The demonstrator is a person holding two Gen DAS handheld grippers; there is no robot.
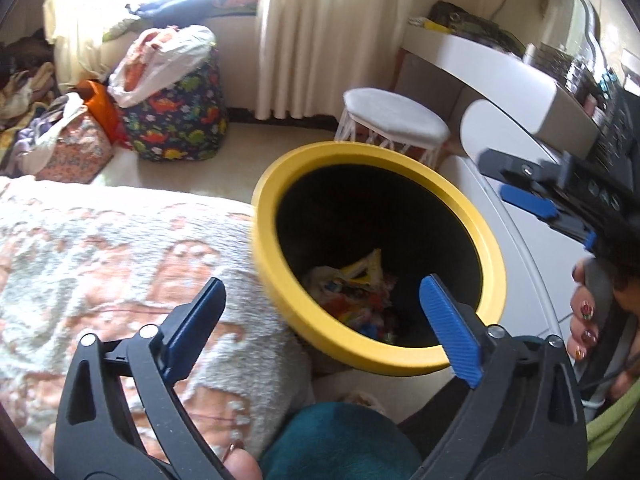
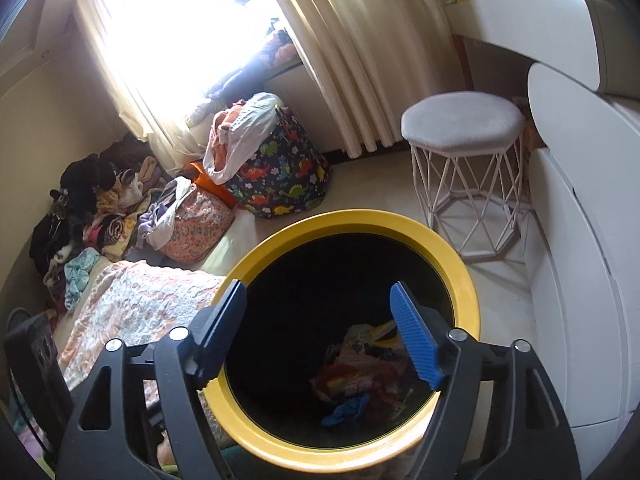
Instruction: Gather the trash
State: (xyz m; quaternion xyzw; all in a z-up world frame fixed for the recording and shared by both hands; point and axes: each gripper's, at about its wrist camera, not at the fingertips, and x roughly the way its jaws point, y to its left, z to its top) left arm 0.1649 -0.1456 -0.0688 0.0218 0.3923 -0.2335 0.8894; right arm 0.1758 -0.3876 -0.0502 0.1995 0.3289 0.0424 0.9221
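A round bin with a yellow rim [image 1: 280, 280] and black inside stands beside the bed; it also shows in the right wrist view [image 2: 460, 280]. Colourful crumpled wrappers [image 1: 352, 292] lie at its bottom, seen in the right wrist view too [image 2: 356, 376]. My left gripper [image 1: 324, 320] is open and empty, low by the bin's near rim. My right gripper [image 2: 320, 332] is open and empty, held above the bin's mouth. The right gripper also shows in the left wrist view [image 1: 532, 196], to the right of the bin.
A bed with a fuzzy peach-and-white blanket [image 1: 100, 260] lies left of the bin. A white wire stool [image 2: 464, 128] and white cabinets [image 2: 576, 280] stand right. A dinosaur-print bag [image 2: 280, 176] and piled clothes [image 2: 96, 208] sit by the curtained window.
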